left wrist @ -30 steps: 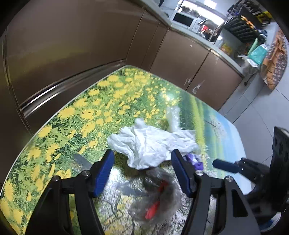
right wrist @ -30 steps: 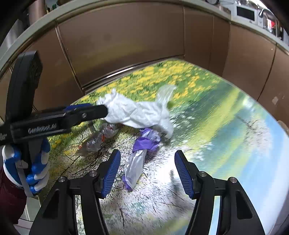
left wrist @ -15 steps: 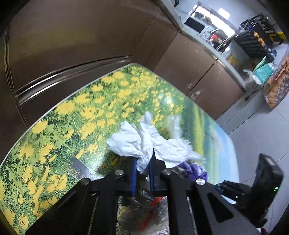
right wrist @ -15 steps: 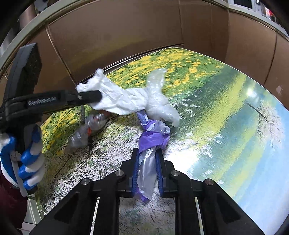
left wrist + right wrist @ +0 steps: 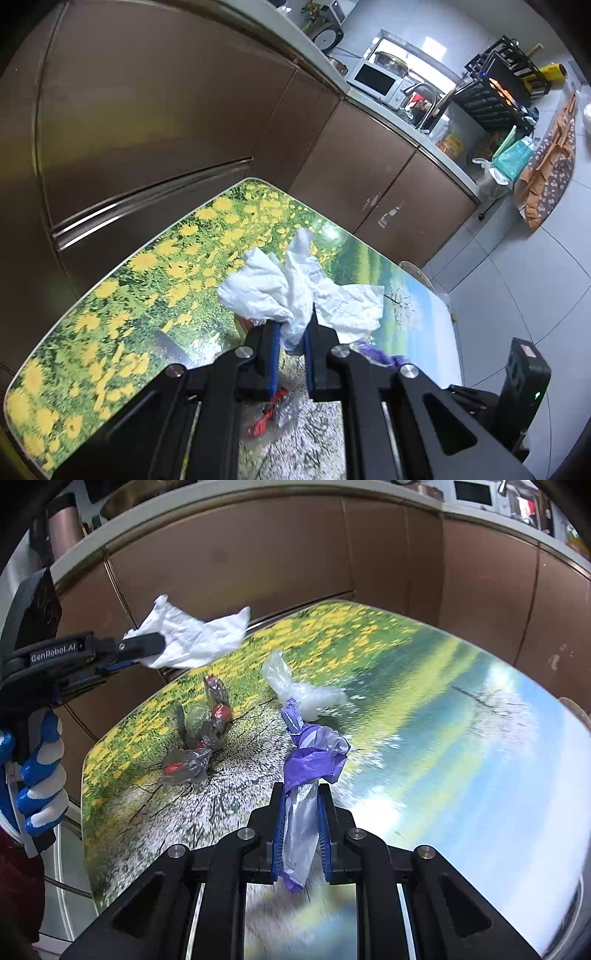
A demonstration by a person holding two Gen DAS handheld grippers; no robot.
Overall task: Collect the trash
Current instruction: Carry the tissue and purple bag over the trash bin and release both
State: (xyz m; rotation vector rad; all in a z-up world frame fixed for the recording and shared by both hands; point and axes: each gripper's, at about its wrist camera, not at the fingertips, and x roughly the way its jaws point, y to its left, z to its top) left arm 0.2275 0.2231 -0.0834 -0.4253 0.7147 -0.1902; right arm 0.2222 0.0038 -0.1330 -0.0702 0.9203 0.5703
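Observation:
My left gripper (image 5: pixel 290 332) is shut on a crumpled white tissue (image 5: pixel 266 291) and holds it above the table; it also shows in the right wrist view (image 5: pixel 192 635). My right gripper (image 5: pixel 301 808) is shut on a purple and clear plastic wrapper (image 5: pixel 310 764), lifted a little off the table. A clear plastic bag (image 5: pixel 299 690) lies on the table beyond it. A clear wrapper with red bits (image 5: pixel 201 734) lies to the left; it also shows under the left gripper (image 5: pixel 273 413).
The table (image 5: pixel 461 738) has a flower and landscape print. Brown cabinets (image 5: pixel 147 110) stand close behind it. A counter with a microwave (image 5: pixel 376 79) and a sink lies further back. Tiled floor (image 5: pixel 517 277) is to the right.
Both grippers closed from open: the left on the white tissue, the right on the purple wrapper. Both then lifted their trash off the table; the tissue has come away from the clear bag.

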